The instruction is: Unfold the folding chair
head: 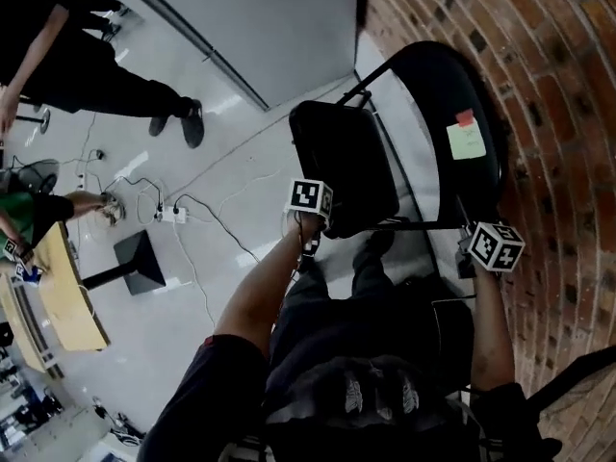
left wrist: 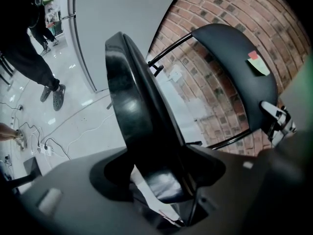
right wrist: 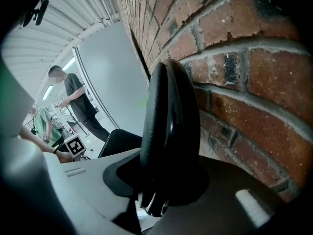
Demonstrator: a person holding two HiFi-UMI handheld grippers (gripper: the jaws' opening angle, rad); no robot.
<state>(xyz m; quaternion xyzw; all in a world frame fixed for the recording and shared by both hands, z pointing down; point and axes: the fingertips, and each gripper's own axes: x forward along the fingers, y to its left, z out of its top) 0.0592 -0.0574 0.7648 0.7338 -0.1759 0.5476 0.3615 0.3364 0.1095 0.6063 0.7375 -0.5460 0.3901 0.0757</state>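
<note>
A black folding chair stands by the brick wall. In the head view its seat (head: 342, 166) tilts in front of the curved backrest (head: 452, 104), which bears a green and a red sticky note (head: 467, 141). My left gripper (head: 310, 221) is shut on the seat's near edge; in the left gripper view the seat (left wrist: 132, 106) fills the gap between the jaws (left wrist: 160, 177). My right gripper (head: 474, 250) is shut on the backrest's near edge, and in the right gripper view the backrest (right wrist: 166, 116) runs up from between the jaws (right wrist: 156, 182).
The brick wall (head: 568, 114) is close on the right. A grey panel (head: 279, 17) stands behind the chair. On the floor at the left are cables with a power strip (head: 173, 215), a black stand base (head: 140, 258) and a wooden table (head: 67, 296). People (head: 87, 65) stand at the far left.
</note>
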